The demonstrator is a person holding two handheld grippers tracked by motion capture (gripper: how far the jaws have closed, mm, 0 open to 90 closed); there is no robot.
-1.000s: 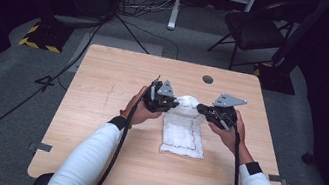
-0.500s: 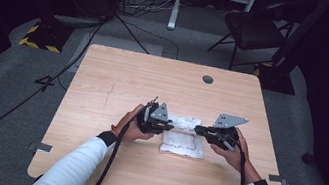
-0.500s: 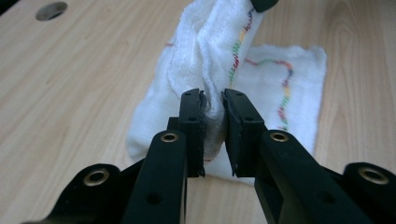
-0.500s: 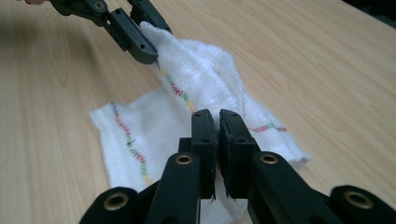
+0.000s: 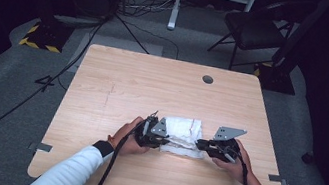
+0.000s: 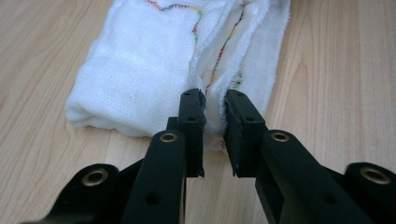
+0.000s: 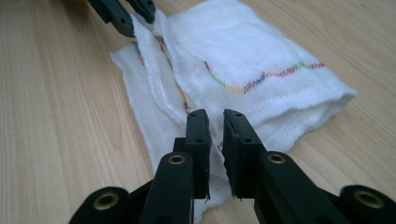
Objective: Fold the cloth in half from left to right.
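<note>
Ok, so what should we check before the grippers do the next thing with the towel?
1. White cloth folded and lying on the wooden table: ok.
2. Left gripper pinching a ridge of the cloth: ok.
3. Right gripper holding the cloth: not ok; its jaws have just been opening, and the cloth lies loose in the gap.
4. Folded layers lined up: not ok; the bottom layer sticks out.
5. Cloth well away from the table's edges: ok.
</note>
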